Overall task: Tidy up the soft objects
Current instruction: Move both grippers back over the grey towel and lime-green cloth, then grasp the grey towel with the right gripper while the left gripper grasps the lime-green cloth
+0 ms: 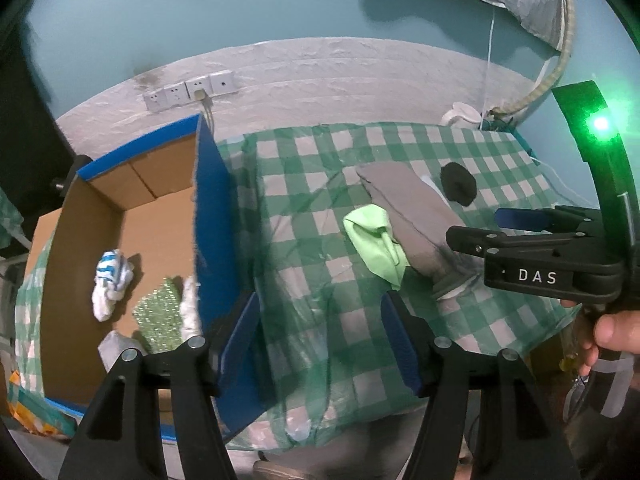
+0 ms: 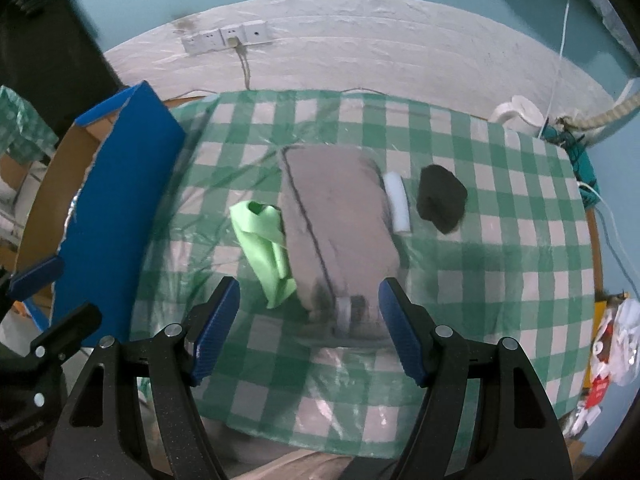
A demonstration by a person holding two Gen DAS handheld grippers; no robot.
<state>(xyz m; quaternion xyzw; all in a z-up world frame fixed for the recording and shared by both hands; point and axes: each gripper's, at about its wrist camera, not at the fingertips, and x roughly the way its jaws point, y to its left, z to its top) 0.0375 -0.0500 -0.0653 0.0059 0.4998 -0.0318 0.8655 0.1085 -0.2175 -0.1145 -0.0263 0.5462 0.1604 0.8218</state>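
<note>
A folded grey garment point(image 2: 340, 224) lies in the middle of the green-checked table point(image 2: 500, 248), with a light green cloth point(image 2: 266, 248) against its left side, a white roll point(image 2: 398, 202) and a black lump point(image 2: 442, 196) to its right. My right gripper point(image 2: 310, 332) is open, just before the garment's near end. My left gripper point(image 1: 320, 344) is open and empty over the table beside the blue-walled cardboard box point(image 1: 212, 216). The garment point(image 1: 416, 220), green cloth point(image 1: 376, 240), black lump point(image 1: 458, 182) and right gripper point(image 1: 480, 228) show in the left wrist view.
The box holds a blue-and-white sock bundle point(image 1: 110, 284), a green sparkly cloth point(image 1: 160, 316) and white fabric point(image 1: 190, 304). Wall sockets point(image 2: 228, 36) and a cable sit behind the table. A white jug point(image 2: 520, 116) stands at the far right corner. Bags point(image 2: 616, 340) hang at the right edge.
</note>
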